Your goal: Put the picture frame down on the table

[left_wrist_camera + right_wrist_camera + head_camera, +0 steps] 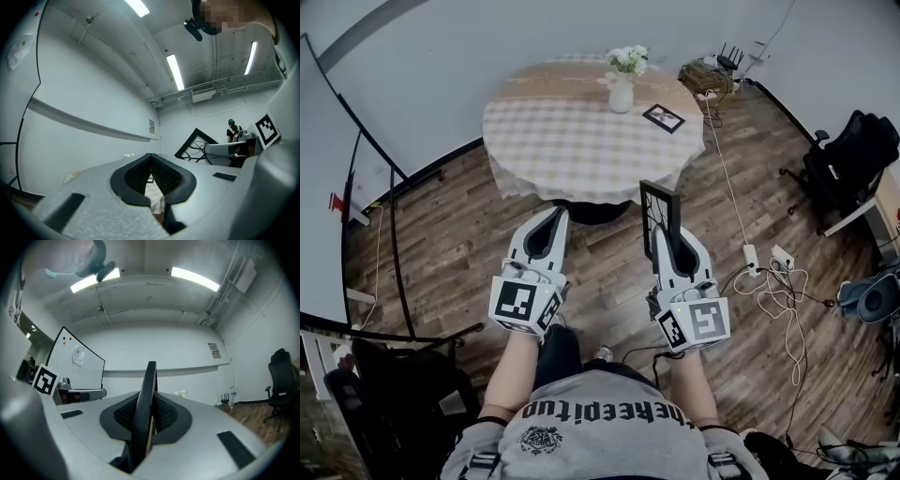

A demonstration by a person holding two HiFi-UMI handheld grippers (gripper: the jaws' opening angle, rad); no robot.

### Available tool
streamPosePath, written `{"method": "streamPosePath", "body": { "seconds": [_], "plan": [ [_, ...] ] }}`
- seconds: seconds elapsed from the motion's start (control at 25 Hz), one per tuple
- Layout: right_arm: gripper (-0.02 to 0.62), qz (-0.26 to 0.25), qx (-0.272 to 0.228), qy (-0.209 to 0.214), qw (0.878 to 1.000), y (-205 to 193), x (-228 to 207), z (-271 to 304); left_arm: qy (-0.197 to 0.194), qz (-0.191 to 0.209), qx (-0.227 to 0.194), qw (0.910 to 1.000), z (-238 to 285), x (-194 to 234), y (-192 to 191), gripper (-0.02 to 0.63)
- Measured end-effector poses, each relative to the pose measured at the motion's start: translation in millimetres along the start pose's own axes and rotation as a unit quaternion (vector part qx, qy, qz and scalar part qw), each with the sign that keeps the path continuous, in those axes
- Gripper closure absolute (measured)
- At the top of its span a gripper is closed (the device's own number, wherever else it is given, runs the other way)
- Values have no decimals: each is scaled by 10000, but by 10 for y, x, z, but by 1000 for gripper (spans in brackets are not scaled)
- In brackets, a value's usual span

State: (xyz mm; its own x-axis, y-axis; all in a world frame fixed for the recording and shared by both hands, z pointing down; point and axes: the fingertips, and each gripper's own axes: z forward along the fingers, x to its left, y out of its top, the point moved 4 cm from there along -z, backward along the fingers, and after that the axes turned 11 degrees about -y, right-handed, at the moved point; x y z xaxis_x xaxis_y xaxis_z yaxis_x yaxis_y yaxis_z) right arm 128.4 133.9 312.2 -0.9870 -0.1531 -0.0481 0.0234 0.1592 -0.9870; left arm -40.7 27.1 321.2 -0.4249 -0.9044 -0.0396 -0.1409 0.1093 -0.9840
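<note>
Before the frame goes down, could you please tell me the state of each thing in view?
left tool: shut, empty
right tool: shut on the held picture frame
held picture frame: upright, on edge
small picture frame: lying flat on the table
flower vase: upright on the table

White walls [431, 66] are closing in a dark wood-plank floor [441, 244]. A round table [572, 150] under a checked cloth is standing at the floor's far edge, close against the wall. A black office chair [853, 155] is sitting by the floor's right edge, and white cables [773, 281] are trailing over the boards near it. Overhead, strip lights [194, 277] are glowing on the grey ceiling, and a whiteboard [79, 364] is standing off to one side.
</note>
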Motion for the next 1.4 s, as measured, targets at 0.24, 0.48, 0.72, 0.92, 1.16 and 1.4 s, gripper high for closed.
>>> {"method": "streamPosePath", "body": {
  "seconds": [0.24,0.48,0.72,0.92,1.16,1.4],
  "plan": [
    [546,28,12,-161,9999,-56,-82,352,-112,-36,51,9999,292,297,-79,591],
    [546,-14,9,-382,9993,-112,-92,813,-338,-74,16,9994,648,716,-131,591],
    [546,-54,-8,-682,9977,-139,-41,1361,-600,-142,29,9981,1020,1256,-166,591],
    [546,-53,-14,-929,9957,-217,23,1711,-846,-192,50,9962,1238,1613,-246,591],
    [546,-52,-32,-1185,9929,-317,129,2044,-1068,-216,73,9940,1416,2006,-332,591],
    [546,-103,-76,-1377,9904,-400,279,2295,-1246,-247,28,9919,1487,2334,-402,591]
  ]
}}
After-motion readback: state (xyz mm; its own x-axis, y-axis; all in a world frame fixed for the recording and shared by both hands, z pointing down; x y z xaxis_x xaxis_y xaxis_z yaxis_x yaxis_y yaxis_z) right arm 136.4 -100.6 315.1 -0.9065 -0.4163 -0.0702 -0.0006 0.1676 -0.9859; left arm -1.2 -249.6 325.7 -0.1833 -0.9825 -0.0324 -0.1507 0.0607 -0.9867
